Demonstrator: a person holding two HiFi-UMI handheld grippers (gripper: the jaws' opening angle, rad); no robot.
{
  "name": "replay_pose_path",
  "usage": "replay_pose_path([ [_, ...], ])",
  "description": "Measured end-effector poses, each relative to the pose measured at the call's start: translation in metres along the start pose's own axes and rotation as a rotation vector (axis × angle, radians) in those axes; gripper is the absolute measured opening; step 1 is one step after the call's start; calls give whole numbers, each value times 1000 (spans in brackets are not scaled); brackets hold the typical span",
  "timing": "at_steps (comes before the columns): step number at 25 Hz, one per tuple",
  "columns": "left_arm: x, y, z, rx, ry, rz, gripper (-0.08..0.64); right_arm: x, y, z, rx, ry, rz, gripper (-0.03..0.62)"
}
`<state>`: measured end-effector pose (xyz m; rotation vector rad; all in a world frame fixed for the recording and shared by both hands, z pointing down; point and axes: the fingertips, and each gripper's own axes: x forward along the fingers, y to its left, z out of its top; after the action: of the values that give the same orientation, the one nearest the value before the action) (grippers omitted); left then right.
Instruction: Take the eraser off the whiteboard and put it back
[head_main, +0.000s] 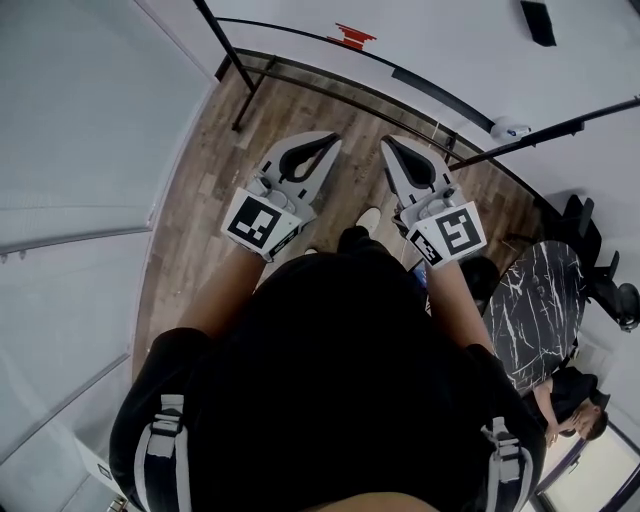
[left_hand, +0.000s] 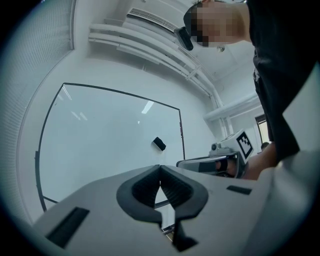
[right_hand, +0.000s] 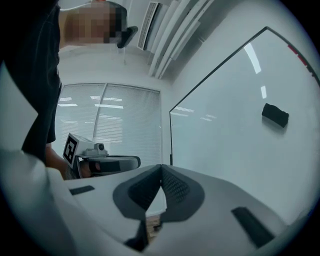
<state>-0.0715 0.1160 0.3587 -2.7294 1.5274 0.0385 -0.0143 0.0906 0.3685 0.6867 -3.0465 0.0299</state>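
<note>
Eraser (right_hand: 275, 115) on whiteboard (right_hand: 225, 150); left gripper (left_hand: 160, 167), right gripper (right_hand: 161, 166) closed, empty.

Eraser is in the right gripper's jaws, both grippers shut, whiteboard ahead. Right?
No. The eraser is stuck on the whiteboard, not in the jaws of the right gripper; they are shut on nothing, as the right gripper view shows. The left gripper is shut too, and the whiteboard is ahead.
</note>
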Motion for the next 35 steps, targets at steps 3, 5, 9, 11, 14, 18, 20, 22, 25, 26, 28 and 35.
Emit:
replay_pose_path([
  [3, 34, 10, 1, 4, 6, -6, 3, 7, -36, 1, 5, 2, -8, 2],
  [5, 57, 16, 3, 2, 13, -3, 3, 11, -60, 3, 9, 5, -14, 2],
  [9, 99, 23, 8, 4, 28, 0, 3, 14, -101, 8, 10, -2, -16, 2],
  [11, 118, 25, 8, 7, 33, -1, 3, 14, -120, 10, 13, -6, -19, 2],
  [14, 148, 26, 9, 13, 38, 2, 3, 11, -148, 11, 20, -16, -22, 2],
  [18, 184, 22, 10, 27, 25, -18, 3, 6, -182, 12, 27, -26, -24, 2],
  [20, 200, 20, 11, 30, 29, -16, 3, 1, -196, 12, 30, -29, -26, 2],
  [22, 213, 18, 11, 24, 32, -16, 3, -3, -209, 11, 32, -31, -28, 2],
  [25, 230, 17, 9, 18, 31, -22, 3, -9, -226, 10, 33, -37, -35, 2],
  [26, 234, 16, 8, 20, 34, -25, 3, -11, -231, 10, 33, -39, -40, 2],
  [28, 243, 14, 7, 25, 39, -33, 3, -15, -241, 9, 38, -43, -52, 2],
  [35, 273, 19, 5, 30, 46, -73, 3, -18, -267, 3, 46, -35, -100, 3],
])
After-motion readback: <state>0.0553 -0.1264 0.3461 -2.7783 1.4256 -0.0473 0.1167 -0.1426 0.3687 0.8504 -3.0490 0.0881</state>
